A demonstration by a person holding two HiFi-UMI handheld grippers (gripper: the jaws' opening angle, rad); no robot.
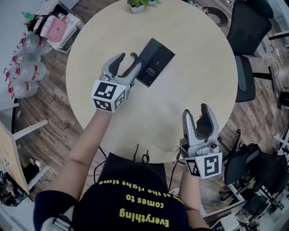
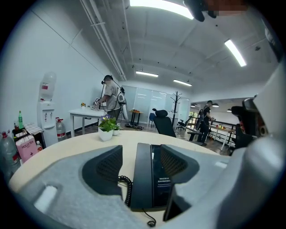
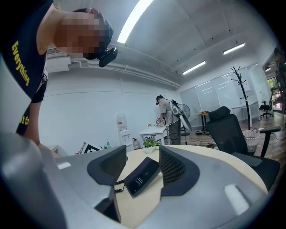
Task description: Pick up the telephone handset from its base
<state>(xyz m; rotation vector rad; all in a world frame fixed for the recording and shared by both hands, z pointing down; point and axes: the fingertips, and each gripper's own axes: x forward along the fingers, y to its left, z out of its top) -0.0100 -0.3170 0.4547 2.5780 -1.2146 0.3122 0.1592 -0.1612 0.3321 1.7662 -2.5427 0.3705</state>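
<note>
A black telephone (image 1: 156, 62) lies on the round pale table (image 1: 194, 67), a little beyond its middle. The handset (image 2: 140, 174) rests along the base's left side, and a coiled cord (image 2: 123, 185) hangs off its near end. My left gripper (image 1: 129, 61) is open at the phone's near left corner. In the left gripper view the handset lies between the spread jaws, with the right jaw over the base's glossy panel (image 2: 161, 179). My right gripper (image 1: 196, 110) is open and empty near the table's front right edge. It faces the telephone (image 3: 142, 175) from a distance.
A small potted plant (image 1: 137, 4) stands at the table's far edge. Black office chairs (image 1: 250, 27) crowd the right side. Water bottles (image 1: 27, 67) and boxes sit on the floor to the left. People stand at desks in the background (image 2: 109, 96).
</note>
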